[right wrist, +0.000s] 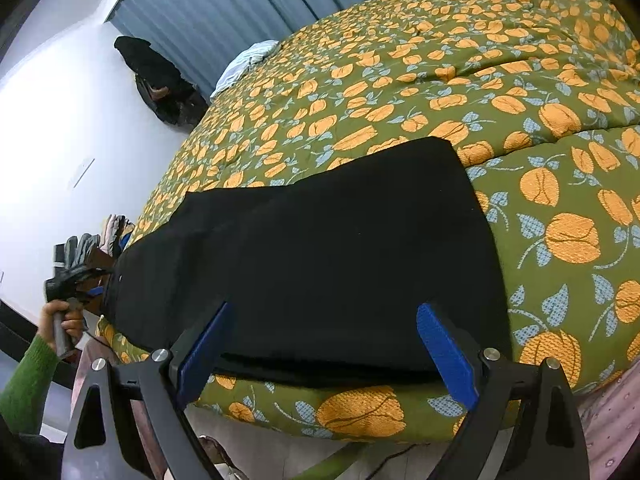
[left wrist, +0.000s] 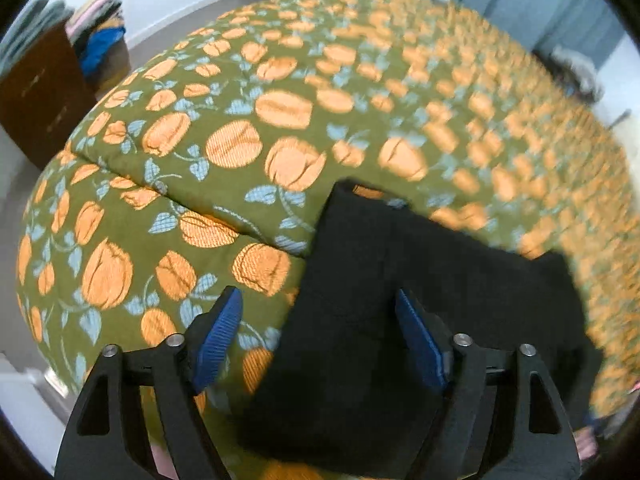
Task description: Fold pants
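Observation:
Black pants (right wrist: 320,248) lie flat along the near edge of a bed with a green quilt with orange flowers (right wrist: 460,80). In the left wrist view the pants (left wrist: 400,300) stretch away to the right. My left gripper (left wrist: 320,320) is open and empty, its blue pads astride the pants' near end. My right gripper (right wrist: 324,340) is open and empty, just in front of the pants' near edge. The left gripper also shows in the right wrist view (right wrist: 68,280), held by a hand at the pants' far left end.
A brown cabinet (left wrist: 40,96) with stacked clothes (left wrist: 100,36) stands left of the bed. Blue curtains (right wrist: 240,8) hang behind. Dark clothes (right wrist: 160,80) hang on the wall. A light cloth (right wrist: 248,60) lies on the bed's far edge.

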`<act>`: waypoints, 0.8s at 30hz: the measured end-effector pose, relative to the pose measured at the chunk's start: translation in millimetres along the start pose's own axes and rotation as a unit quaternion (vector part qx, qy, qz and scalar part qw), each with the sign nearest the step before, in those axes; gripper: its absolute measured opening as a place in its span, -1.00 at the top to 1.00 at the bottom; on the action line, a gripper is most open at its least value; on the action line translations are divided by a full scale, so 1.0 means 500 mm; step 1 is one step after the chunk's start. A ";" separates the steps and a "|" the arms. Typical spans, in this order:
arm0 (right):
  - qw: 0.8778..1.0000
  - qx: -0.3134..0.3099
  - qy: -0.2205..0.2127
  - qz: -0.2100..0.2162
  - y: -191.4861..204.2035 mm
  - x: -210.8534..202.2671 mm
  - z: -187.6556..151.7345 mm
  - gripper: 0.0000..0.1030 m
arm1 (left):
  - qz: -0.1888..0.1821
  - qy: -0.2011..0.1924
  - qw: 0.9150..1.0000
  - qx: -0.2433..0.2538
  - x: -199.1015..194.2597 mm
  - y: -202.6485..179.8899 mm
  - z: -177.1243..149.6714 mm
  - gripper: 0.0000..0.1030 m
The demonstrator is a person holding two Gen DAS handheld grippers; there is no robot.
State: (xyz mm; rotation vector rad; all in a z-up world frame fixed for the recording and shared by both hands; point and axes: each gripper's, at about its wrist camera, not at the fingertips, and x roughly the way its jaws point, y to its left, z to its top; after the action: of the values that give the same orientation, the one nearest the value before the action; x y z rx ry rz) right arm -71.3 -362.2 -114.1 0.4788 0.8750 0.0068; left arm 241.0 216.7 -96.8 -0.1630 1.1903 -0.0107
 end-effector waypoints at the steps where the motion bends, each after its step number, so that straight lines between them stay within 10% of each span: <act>1: 1.000 -0.001 0.001 -0.001 0.000 0.000 -0.001 -0.80 | 0.002 0.002 1.000 0.009 0.016 -0.004 -0.004 -0.75; 5: 1.000 0.001 0.001 -0.003 -0.001 -0.001 -0.002 -0.80 | -0.060 0.025 0.998 -0.012 0.043 0.007 -0.019 -0.81; 10: 1.000 -0.001 0.003 -0.009 -0.001 0.005 -0.001 -0.80 | -0.100 0.005 0.995 -0.023 0.007 0.014 -0.032 0.50; 12: 1.000 -0.003 0.003 -0.009 0.000 0.007 -0.001 -0.80 | -0.102 -0.002 0.994 -0.037 -0.011 0.016 -0.037 0.64; 19: 1.000 0.004 -0.002 -0.001 -0.007 0.004 0.000 -0.80 | -0.133 -0.028 0.987 -0.090 -0.063 0.017 -0.035 0.72; 24: 1.000 0.019 -0.010 0.004 -0.017 -0.003 0.000 -0.80 | -0.228 -0.052 0.967 -0.105 -0.166 -0.042 -0.039 0.77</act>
State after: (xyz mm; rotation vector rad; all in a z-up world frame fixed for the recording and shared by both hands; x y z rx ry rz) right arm -73.8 -370.2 -116.4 0.5171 0.8544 -0.0067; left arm 193.8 201.3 -24.4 -0.6150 1.0259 -0.2777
